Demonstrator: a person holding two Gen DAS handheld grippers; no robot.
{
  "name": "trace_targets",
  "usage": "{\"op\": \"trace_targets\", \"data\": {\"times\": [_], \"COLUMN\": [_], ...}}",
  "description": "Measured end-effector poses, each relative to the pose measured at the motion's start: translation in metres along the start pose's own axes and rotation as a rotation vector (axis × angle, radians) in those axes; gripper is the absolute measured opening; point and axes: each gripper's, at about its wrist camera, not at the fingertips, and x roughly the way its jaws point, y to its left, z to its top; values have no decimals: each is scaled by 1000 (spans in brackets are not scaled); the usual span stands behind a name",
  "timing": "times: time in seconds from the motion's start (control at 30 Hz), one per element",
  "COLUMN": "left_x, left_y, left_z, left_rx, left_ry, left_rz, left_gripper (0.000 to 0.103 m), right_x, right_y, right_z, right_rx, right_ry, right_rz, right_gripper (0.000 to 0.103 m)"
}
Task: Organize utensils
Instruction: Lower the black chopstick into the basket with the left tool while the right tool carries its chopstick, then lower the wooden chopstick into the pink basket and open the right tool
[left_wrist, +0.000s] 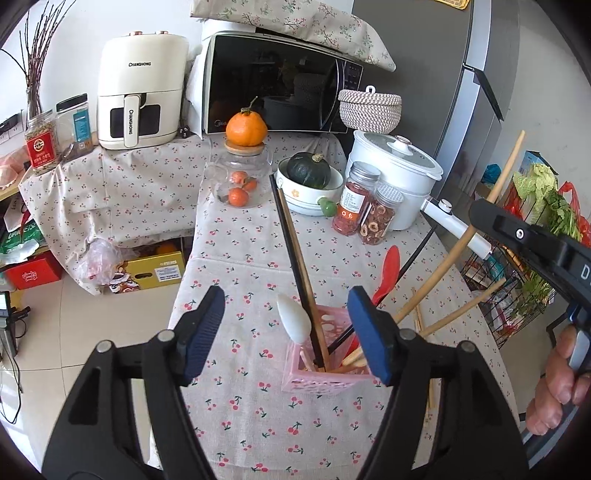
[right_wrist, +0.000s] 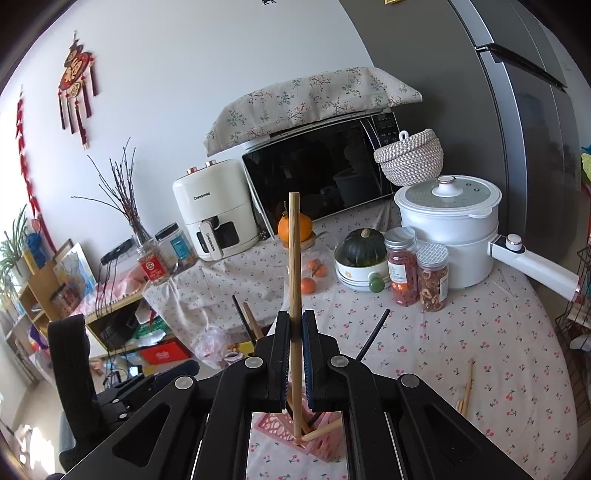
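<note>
Right wrist view: right gripper fingers clamped on a wooden chopstick, its lower tip inside the pink utensil holder near the desk's front edge. Left gripper fingers wide apart, astride the holder w/o touching. Risk: releasing at a tilt could tip the light holder, since nothing braces it.

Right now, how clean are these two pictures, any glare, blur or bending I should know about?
Left wrist view: sharp, dark fisheye corners, the fridge edge bows, the microwave door mirrors the room. Right wrist view: sharp too, soft daylight, the wooden stick in the right gripper stays crisp, the horizon tilts.
</note>
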Motion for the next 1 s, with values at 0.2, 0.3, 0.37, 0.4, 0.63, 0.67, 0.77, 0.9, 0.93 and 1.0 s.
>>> {"op": "trace_targets", "data": {"times": [0.2,0.3,0.37,0.4,0.63,0.67,0.77,0.9,0.93,1.0], "left_x": [-3,-3,-1,0,3,3,2,-1,-2,-3], "left_y": [16,23,26,28,26,25,21,15,13,8], "left_z": [-11,-13,-14,-14,-19,-19,-22,-26,-27,-28], "left_rx": [-14,-29,-36,-39,-24,-19,-3,7,9,15], "left_ry": [49,57,66,71,99,101,107,118,118,118], "left_rz": [21,27,36,37,30,30,29,10,3,-6], "left_gripper": [76,78,79,79,81,81,82,84,84,85], "right_x": [18,26,33,37,48,44,26,-7,-17,-36], "right_y": [5,7,9,11,10,9,4,-9,-13,-22], "right_z": [-5,-8,-11,-13,-18,-16,-7,4,7,11], "right_rx": [4,15,16,13,17,22,31,44,48,58], "right_ry": [28,45,60,69,120,112,75,22,10,-20], "right_rz": [2,12,12,11,21,27,30,33,29,22], "right_gripper": [7,7,7,7,17,21,37,47,49,56]}}
